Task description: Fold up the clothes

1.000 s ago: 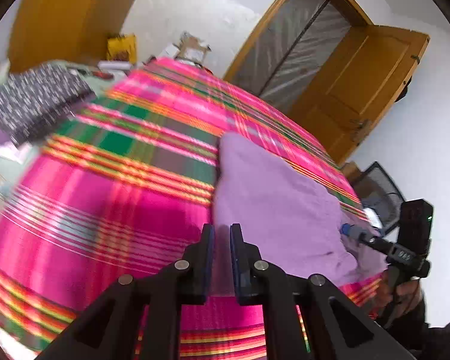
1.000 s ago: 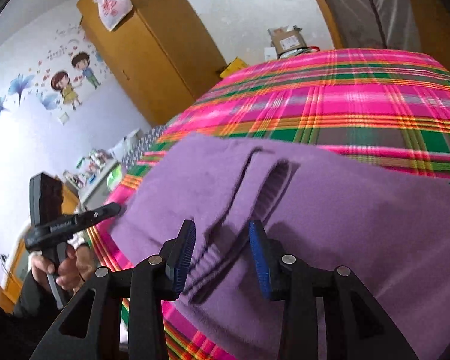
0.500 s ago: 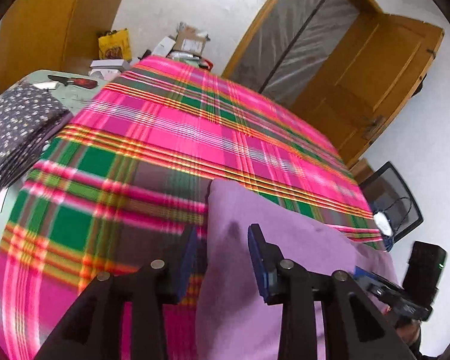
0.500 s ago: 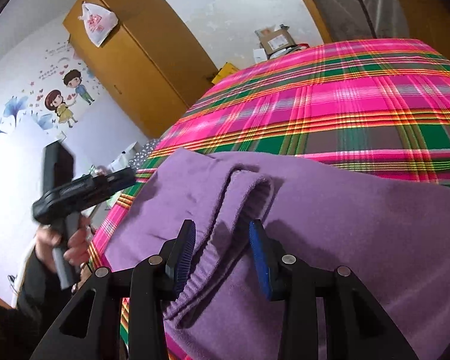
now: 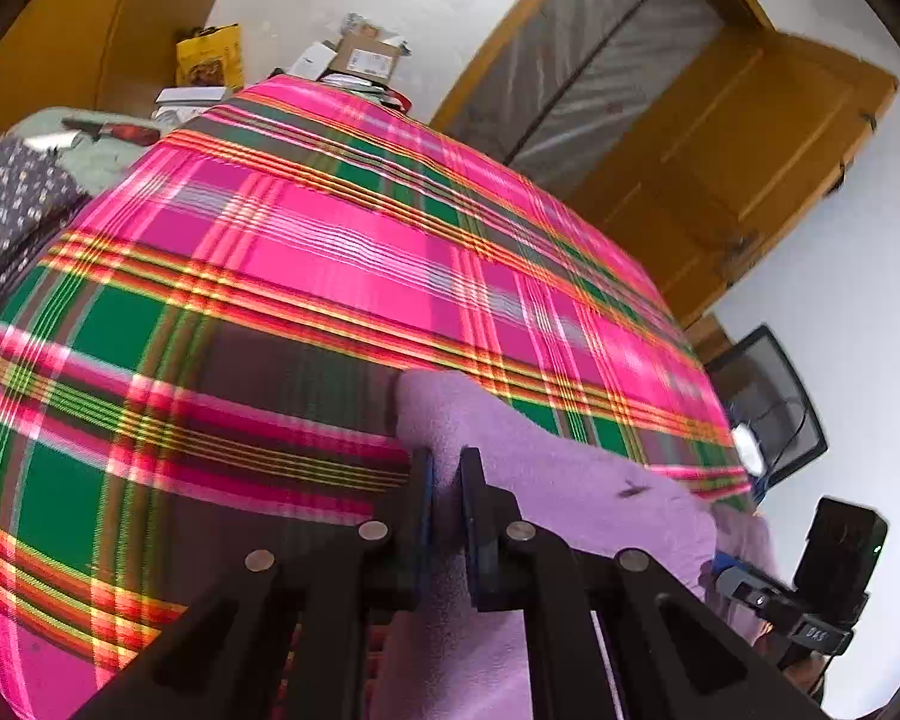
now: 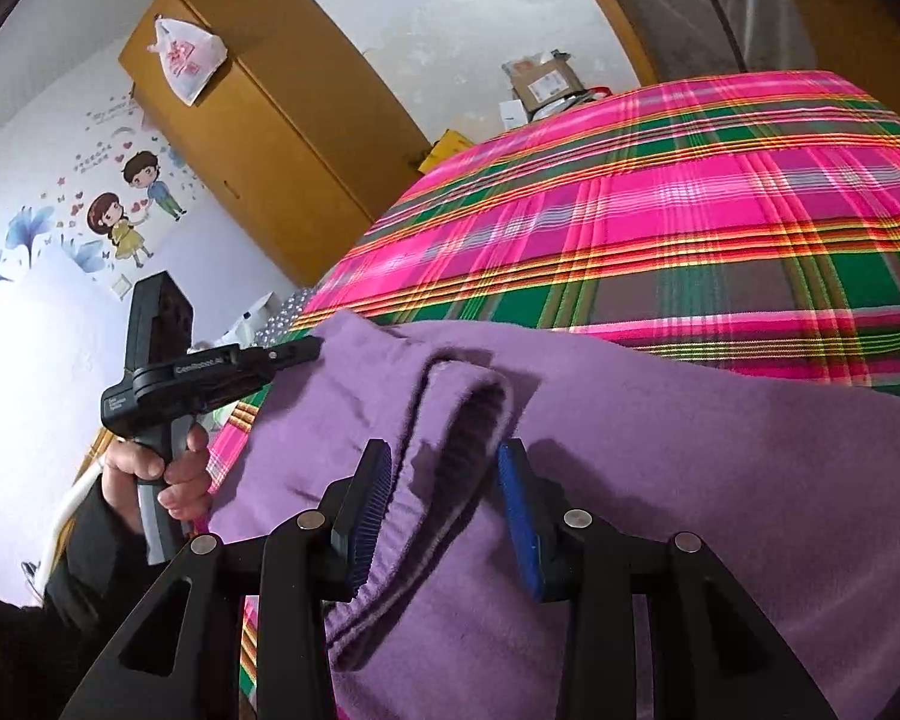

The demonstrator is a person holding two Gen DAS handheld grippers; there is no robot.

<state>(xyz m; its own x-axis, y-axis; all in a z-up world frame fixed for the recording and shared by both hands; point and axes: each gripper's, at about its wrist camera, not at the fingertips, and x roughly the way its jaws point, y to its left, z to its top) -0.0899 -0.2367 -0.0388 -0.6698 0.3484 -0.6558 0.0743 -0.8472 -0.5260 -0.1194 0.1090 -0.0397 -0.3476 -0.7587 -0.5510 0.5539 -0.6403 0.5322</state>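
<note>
A purple knit garment lies on the near side of a bed under a pink and green plaid cover. My left gripper is at its far corner, the jaws closing with the cloth's edge pinched between the pads. In the right wrist view, the left gripper touches that same corner of the garment. My right gripper stands open over a ribbed fold of the garment, which lies between the fingers without being pressed. The right gripper also shows at the garment's right end.
A stack of dark patterned cloth lies left of the bed. Boxes sit beyond the bed's far end, near a wooden door. A wardrobe stands along the wall. A person's hand holds the left gripper's handle.
The left gripper travelled along the garment's edge to its far corner, opened wide, then closed on the cloth. The right gripper stayed open over the ribbed fold.
</note>
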